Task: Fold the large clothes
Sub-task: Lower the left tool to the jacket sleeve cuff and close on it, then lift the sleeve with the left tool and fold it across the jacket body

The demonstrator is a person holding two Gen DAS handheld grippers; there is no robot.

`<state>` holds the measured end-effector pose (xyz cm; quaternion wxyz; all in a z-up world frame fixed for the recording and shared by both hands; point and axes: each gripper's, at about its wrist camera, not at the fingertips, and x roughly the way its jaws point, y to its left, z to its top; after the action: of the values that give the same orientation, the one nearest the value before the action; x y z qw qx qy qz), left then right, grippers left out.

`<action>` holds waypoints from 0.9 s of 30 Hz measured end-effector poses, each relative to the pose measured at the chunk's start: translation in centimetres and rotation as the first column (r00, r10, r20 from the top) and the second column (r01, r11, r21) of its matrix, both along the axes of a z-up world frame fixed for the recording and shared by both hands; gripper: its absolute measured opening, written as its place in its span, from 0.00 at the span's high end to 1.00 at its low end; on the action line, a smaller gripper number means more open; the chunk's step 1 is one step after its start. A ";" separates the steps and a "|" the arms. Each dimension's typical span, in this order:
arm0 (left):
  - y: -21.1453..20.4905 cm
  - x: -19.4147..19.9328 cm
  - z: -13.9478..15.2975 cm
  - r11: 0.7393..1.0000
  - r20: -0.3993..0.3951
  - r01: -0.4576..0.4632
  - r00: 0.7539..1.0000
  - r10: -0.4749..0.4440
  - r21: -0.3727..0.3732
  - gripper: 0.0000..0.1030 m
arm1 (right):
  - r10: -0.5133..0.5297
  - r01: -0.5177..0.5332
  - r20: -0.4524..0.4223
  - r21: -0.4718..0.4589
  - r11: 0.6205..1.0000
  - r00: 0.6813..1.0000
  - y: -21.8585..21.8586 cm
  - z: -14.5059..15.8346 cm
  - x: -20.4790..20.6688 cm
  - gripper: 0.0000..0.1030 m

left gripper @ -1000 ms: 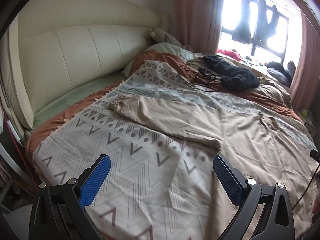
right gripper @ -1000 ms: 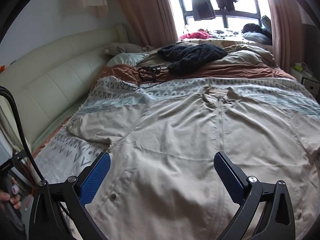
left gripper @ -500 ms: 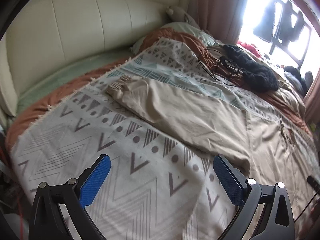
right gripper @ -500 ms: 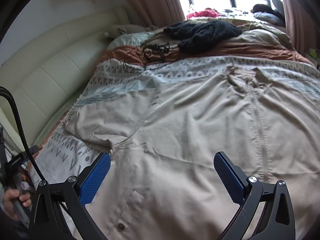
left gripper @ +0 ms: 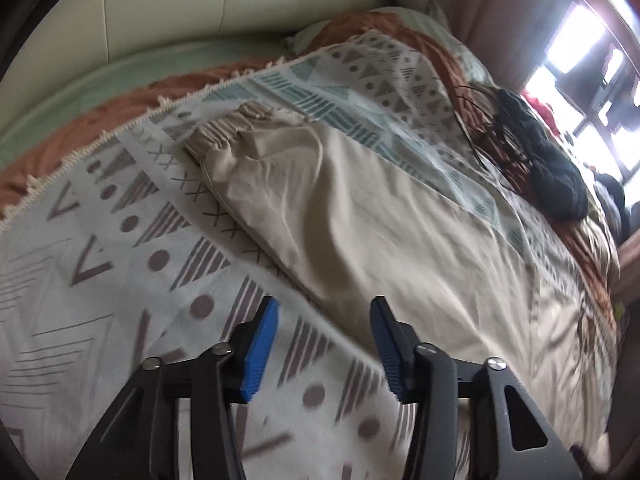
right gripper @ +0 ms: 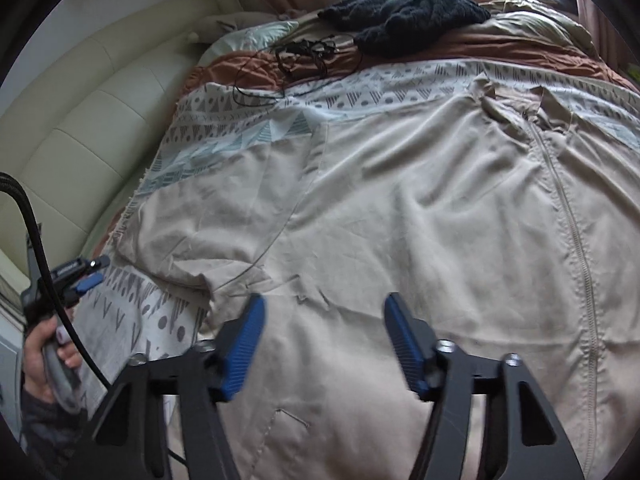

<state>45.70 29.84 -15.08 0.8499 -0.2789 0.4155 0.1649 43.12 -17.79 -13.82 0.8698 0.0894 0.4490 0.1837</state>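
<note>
While both tools (left gripper: 324, 344) (right gripper: 324, 340) have just been narrowing, half-spread over the beige jacket (right gripper: 420, 220), no writing reads.

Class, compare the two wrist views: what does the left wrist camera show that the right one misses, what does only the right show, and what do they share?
Only the left wrist view shows the gathered elastic cuff at the sleeve's end.

Only the right wrist view shows the jacket's zipper, its collar, and the person's hand holding the left gripper.

Both show the beige jacket, patterned blanket, black knit garment and cream headboard.
</note>
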 end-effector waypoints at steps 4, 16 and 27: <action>1.3 1.7 -1.2 0.999 -0.020 -0.048 0.999 0.048 0.000 0.55 | -0.006 0.007 -0.020 0.011 1.000 1.000 -0.1 -0.7 0.3 0.53; 4.7 4.1 -4.0 0.983 -0.017 -0.183 0.983 0.184 0.015 0.96 | 0.023 -0.014 -0.094 0.090 0.996 0.995 1.5 -2.6 0.5 0.71; 1.9 3.2 5.8 0.993 0.145 -0.090 0.986 0.078 0.080 0.98 | 0.065 -0.023 -0.120 0.323 0.946 0.991 4.4 -3.1 0.5 0.86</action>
<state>48.89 31.77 -9.31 0.8809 -0.2703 0.3344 0.1980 43.59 -13.43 -16.95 0.8085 0.2312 0.4705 0.2674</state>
